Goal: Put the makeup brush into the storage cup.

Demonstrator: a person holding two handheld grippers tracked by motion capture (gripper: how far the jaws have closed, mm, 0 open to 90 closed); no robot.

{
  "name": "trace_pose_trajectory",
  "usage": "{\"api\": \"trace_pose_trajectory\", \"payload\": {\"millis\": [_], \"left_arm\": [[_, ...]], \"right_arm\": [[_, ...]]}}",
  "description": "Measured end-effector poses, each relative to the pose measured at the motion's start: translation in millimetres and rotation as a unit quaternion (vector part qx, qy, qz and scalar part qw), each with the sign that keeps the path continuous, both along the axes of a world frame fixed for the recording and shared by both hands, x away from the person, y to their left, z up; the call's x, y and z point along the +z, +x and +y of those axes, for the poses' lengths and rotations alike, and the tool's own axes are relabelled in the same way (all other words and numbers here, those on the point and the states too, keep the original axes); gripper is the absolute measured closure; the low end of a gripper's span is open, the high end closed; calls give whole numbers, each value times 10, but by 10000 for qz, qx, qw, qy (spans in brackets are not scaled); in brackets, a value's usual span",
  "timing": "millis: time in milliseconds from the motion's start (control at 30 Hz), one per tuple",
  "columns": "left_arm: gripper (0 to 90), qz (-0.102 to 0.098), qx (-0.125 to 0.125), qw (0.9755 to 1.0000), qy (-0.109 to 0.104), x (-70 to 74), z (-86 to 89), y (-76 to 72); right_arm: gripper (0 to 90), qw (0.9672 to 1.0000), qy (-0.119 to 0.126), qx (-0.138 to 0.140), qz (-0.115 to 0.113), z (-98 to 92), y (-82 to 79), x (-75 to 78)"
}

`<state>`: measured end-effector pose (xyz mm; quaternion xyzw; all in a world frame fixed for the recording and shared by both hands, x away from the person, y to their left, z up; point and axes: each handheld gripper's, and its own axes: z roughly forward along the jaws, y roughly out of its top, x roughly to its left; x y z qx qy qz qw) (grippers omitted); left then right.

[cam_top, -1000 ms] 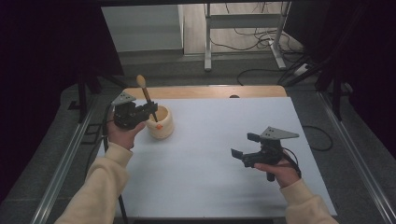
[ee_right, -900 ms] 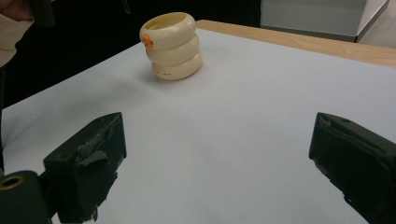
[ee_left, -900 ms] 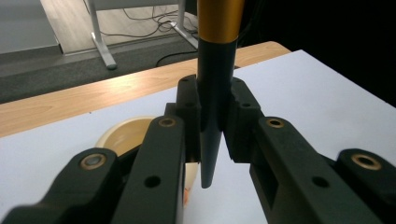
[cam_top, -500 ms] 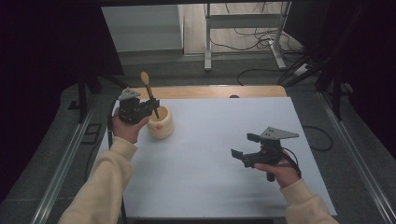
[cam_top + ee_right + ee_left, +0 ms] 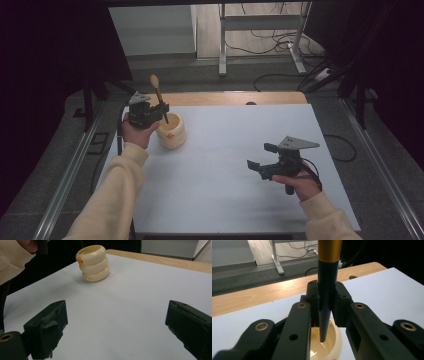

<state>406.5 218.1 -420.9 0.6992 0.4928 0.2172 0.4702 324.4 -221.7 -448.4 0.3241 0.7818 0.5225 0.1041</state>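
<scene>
Right now, holding a brush (image 5: 159,98) by its dark tapered end with the left gripper (image 5: 148,114) — jaws pinched tight on the shaft, gold ferrule just above the pads in the left gripper view (image 5: 327,290). Pointed tip hanging over the open mouth of the cream ribbed holder (image 5: 171,131), apparently just inside the rim but not seated. Holder standing upright on the white table sheet (image 5: 235,165), near the far left corner, just beside the left hand. Rounded wooden end of the brush tilted up and away toward the far edge.

Right gripper (image 5: 270,164) hovering low over the sheet well apart from the holder, jaws spread wide, nothing between them (image 5: 117,322).

Risks from here, as a judgement:
- Tilted shaft — tip could catch the rim or inner wall on the way down and tip the light holder over.
- Nothing steadying the holder; any side push from the gripper body likely to slide it on the smooth sheet.
- Releasing too early, with the tip barely in, could let the top-heavy brush fall out onto the table.
- Knuckles of the left hand close to the holder wall; could nudge it during descent.
</scene>
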Motion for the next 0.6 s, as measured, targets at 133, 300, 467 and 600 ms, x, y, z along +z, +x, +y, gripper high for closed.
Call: {"api": "trace_pose_trajectory", "payload": {"millis": [133, 300, 467, 600], "left_arm": [[787, 63, 36, 10000, 10, -66, 11, 51], [787, 54, 29, 10000, 53, -159, 2, 102], [787, 120, 49, 9999, 70, -255, -9, 134], [787, 205, 37, 9997, 108, -341, -19, 151]], "right_arm": [[42, 10000, -11, 4, 7, -4, 3, -3], [42, 10000, 18, 28, 17, 3, -1, -6], [45, 10000, 9, -1, -6, 0, -4, -7], [46, 10000, 9, -1, -9, -2, -4, -6]]}}
